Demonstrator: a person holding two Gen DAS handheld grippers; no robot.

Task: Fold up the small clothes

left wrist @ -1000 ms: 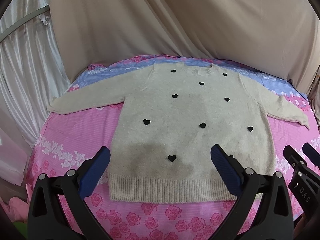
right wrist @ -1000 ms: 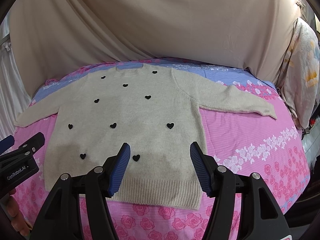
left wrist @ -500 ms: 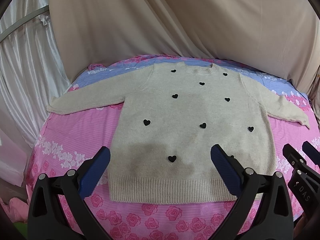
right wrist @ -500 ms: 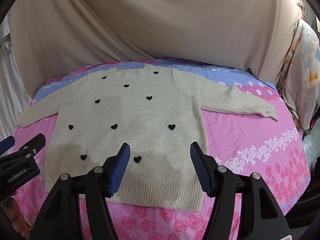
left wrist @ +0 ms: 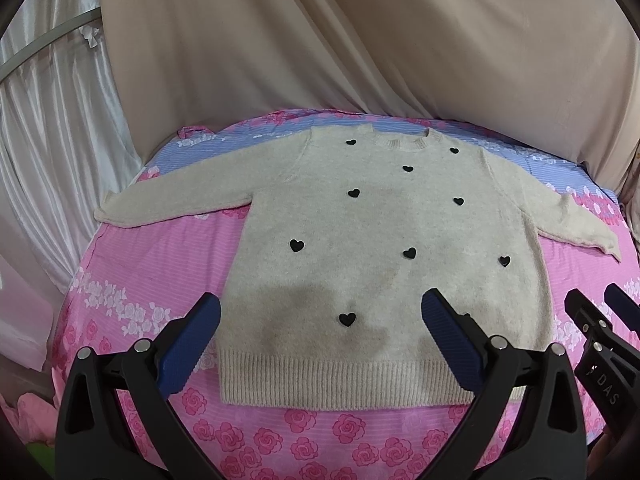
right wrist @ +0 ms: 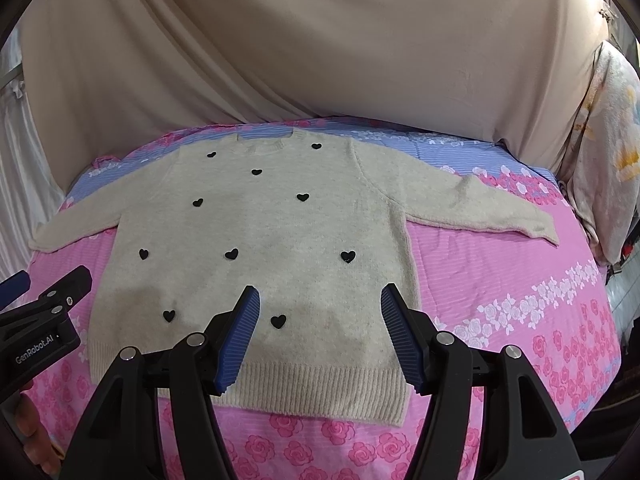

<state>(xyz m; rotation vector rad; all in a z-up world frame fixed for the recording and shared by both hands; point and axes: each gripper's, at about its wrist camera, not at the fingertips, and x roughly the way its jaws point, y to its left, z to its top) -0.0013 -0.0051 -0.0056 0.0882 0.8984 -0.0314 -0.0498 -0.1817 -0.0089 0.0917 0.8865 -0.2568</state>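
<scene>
A small cream sweater (left wrist: 376, 264) lay face up and flat on the pink rose-print bedsheet (left wrist: 160, 264), its ribbed hem (left wrist: 344, 380) nearest the grippers and its round neckline (left wrist: 400, 144) toward the far side. Both sleeves were spread outward: the left sleeve (left wrist: 176, 200) reached toward the white satin curtain (left wrist: 52, 128), and the right sleeve (right wrist: 472, 204) ran out toward a floral pillow (right wrist: 612, 152) propped at the bed's edge. Small black hearts (left wrist: 296, 245) dotted the front in rows. A darker, shadowed patch sat on the knit just above the hem.

The left gripper (left wrist: 320, 336) hung over the hem end of the sweater, its blue-padded fingers (left wrist: 192, 344) spread wide apart and pinching nothing; one finger stood over the sheet just beside the sweater's left edge, the other over the knit. The right gripper (right wrist: 320, 332) was likewise held with its jaws spread and empty, both blue fingers (right wrist: 400, 336) over the lower right part of the sweater. Each gripper showed at the edge of the other's view, side by side and apart.

A beige draped cloth (right wrist: 320, 40) filled the background behind the bed, and a blue striped band of the sheet (right wrist: 440, 148) ran along the far side beyond the neckline. I saw no container anywhere; the sweater rested on the sheet alone, unfolded.
</scene>
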